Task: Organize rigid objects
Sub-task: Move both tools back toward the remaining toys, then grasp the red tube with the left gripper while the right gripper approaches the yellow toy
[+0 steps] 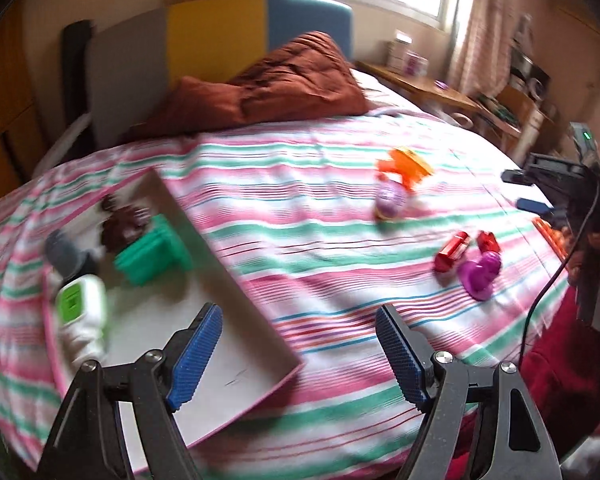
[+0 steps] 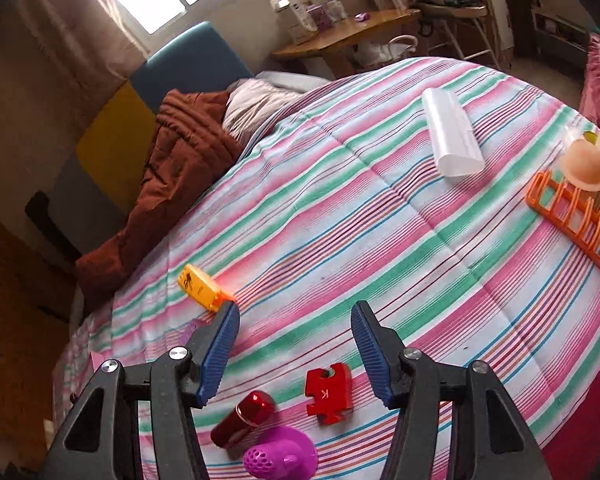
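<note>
While toys lie scattered on striped bedspread (image 2: 340, 200), left tongs (image 1: 300, 344) and right tongs (image 2: 296, 344) both spread apart, empty.

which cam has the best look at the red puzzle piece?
Right wrist: the red puzzle piece lies close, sharp, flat on the bedspread, a letter legible on its face. Left wrist shows it small and blurred, beside the red cylinder.

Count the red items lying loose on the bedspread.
2. A red cylinder lies beside the purple toy; a red puzzle piece lies just right of it, between the open right gripper fingers. Others may be out of view.
</note>
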A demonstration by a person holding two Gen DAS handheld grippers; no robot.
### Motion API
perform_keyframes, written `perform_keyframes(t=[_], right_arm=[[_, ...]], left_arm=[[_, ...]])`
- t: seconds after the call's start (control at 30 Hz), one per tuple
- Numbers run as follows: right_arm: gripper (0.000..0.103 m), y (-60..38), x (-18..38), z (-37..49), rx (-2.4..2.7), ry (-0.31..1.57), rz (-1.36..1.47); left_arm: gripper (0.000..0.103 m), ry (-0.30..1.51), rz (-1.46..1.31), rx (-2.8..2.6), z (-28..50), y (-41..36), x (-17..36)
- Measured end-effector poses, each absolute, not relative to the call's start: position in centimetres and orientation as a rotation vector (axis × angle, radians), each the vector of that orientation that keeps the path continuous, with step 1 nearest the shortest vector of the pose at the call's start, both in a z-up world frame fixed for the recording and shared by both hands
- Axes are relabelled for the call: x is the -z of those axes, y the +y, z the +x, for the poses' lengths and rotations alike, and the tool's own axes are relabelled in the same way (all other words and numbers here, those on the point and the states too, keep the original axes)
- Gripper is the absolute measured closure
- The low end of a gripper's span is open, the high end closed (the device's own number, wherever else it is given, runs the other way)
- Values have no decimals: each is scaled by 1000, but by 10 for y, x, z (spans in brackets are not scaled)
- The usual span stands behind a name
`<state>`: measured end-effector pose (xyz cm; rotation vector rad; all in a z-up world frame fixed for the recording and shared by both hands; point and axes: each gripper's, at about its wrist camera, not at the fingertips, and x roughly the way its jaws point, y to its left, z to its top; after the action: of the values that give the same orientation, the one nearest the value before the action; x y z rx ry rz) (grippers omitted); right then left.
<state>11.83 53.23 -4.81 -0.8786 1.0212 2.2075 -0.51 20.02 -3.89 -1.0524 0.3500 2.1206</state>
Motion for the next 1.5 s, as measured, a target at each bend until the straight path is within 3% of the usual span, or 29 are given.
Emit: perform_keyframes(t=[0.2, 0.27, 0.37, 0.87, 0.9, 0.97, 1.03, 1.4, 1.5], right_arm=[[44, 525, 48, 112, -2238, 978, -909], [44, 526, 49, 113, -2238, 995, -909], [44, 527, 49, 115, -2236, 1015, -898], [44, 530, 54, 108, -2247, 1054, -928], [44, 530, 54, 109, -2246, 1056, -926], [44, 532, 55, 109, -2240, 1063, -928], [44, 533, 57, 108, -2230, 1073, -941], [44, 523, 65, 92, -2311, 1127, -1068], [49, 514, 66, 85, -2343, 1095, -1118]], left_arm=[[26, 476, -1011, -1948, 4, 272, 57], [38, 513, -1012, -1880, 6, 294, 64], [49, 555, -998, -1792, 11, 319, 73], [51, 619, -976, -1650, 11, 399, 105], [55, 626, -957, -1666, 11, 401, 105], [71, 615, -947, -1677, 11, 401, 106], [79, 593, -957, -1692, 9, 396, 105], [79, 464, -1017, -1851, 27, 296, 104], [79, 451, -1000, -1904, 35, 273, 103]])
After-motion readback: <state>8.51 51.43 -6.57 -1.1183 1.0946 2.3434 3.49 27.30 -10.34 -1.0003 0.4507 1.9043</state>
